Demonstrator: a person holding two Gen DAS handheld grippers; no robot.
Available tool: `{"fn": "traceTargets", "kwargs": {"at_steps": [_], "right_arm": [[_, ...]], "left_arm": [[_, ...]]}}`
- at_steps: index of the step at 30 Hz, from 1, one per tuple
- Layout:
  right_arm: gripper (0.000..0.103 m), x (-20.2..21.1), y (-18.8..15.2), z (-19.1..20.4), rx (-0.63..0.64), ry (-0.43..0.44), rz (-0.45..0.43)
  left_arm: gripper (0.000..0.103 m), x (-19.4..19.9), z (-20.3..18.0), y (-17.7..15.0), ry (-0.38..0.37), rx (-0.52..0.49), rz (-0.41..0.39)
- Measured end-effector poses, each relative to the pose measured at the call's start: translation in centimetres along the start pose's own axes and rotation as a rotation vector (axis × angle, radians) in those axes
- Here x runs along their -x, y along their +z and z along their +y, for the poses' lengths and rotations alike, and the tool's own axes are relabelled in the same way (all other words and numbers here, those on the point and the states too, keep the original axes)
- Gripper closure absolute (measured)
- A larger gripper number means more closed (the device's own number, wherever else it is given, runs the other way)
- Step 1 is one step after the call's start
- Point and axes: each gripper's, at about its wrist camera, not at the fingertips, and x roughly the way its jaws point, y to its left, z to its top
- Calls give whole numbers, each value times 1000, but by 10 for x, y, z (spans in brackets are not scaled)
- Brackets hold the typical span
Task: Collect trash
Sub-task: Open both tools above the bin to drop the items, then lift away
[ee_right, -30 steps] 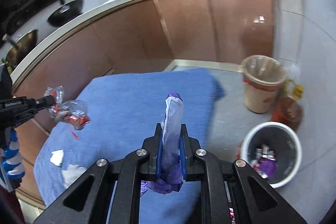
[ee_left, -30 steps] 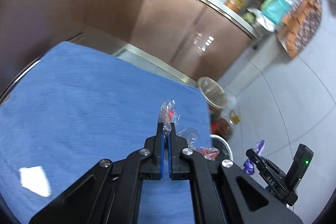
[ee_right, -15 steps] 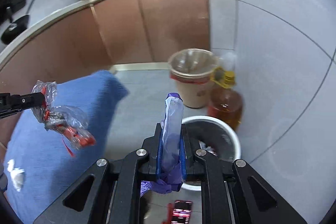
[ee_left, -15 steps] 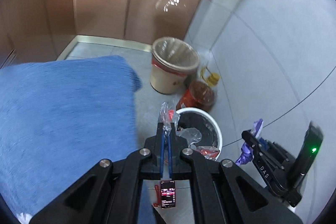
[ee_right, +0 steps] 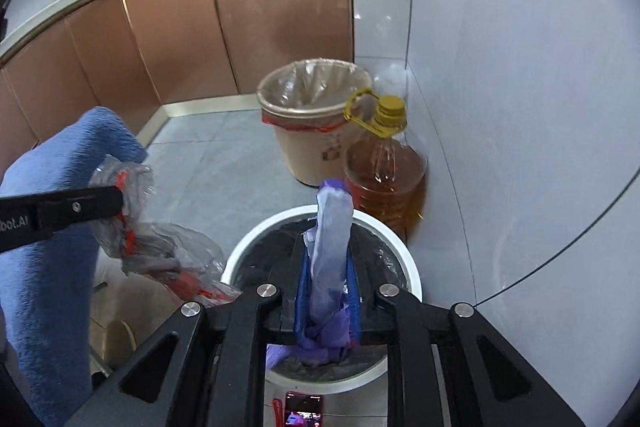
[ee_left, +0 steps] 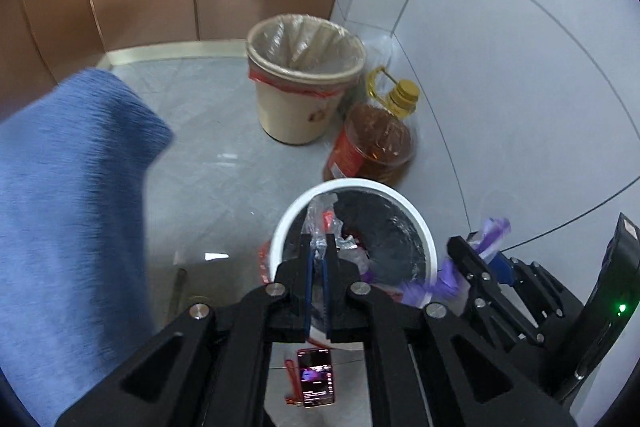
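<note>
The left gripper [ee_left: 318, 247] is clamped on a clear plastic wrapper with red print [ee_left: 320, 217], whose crumpled length hangs down from the fingertips and trails rightward toward the white bin's rim in the right wrist view [ee_right: 160, 243]. The right gripper [ee_right: 328, 267] is closed around a purple plastic bag [ee_right: 330, 243], whose long axis runs straight along the fingers, its rounded tip pointing forward and up, its bunched tail gathered back between the fingers. Both pieces hang over or just beside the white trash bin [ee_left: 288, 223] on the floor; the bin has a dark liner and holds crumpled wrappers, though the details are hard to make out. Farther off stands a beige bin [ee_left: 296, 107] lined with a clear bag tied with red at the rim; nothing shows inside it. Just right of it, touching the white bin's far side, sits an upright oil jug [ee_left: 376, 147] with a yellow cap, filled with amber liquid. A blue cloth [ee_left: 68, 195] covers the bench on the left. A phone [ee_left: 316, 377] lies on the floor near the white bin.
</note>
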Motion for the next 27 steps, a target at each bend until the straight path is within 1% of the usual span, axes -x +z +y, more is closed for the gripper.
{"fn": "traceTargets", "kwargs": {"at_steps": [2, 4, 5, 7, 10, 11, 13, 15, 16, 22, 25, 27], "right_arm": [[82, -8, -1, -2, 0, -3, 8], [75, -14, -3, -5, -4, 0, 18], [73, -17, -4, -5, -4, 0, 21], [67, -19, -5, -6, -2, 5, 24], [64, -19, -8, -6, -4, 6, 28], [62, -20, -9, -7, -6, 7, 28], [59, -16, -11, -6, -9, 7, 29], [59, -11, -12, -7, -14, 5, 26], [59, -8, -12, -7, -18, 5, 22], [58, 14, -15, -8, -49, 0, -2], [57, 27, -16, -2, -47, 2, -21], [55, 41, -16, 7, -33, 10, -42]], "left_arm": [[97, -12, -4, -2, -28, -5, 25], [97, -18, -5, -5, -47, -8, 37], [97, -20, -7, -6, -53, -11, 40], [97, -22, -10, -8, -62, -17, 46], [95, -23, -14, -11, -64, -24, 48], [92, -22, -15, -11, -64, -27, 45], [81, -19, -16, -11, -64, -26, 37], [62, -14, -17, -11, -67, -20, 19], [60, -13, -17, -10, -67, -18, 13], [59, 6, -14, -13, -75, 0, -13], [59, 28, -11, -19, -59, 13, -66], [59, 48, -9, -25, -24, 8, -128]]}}
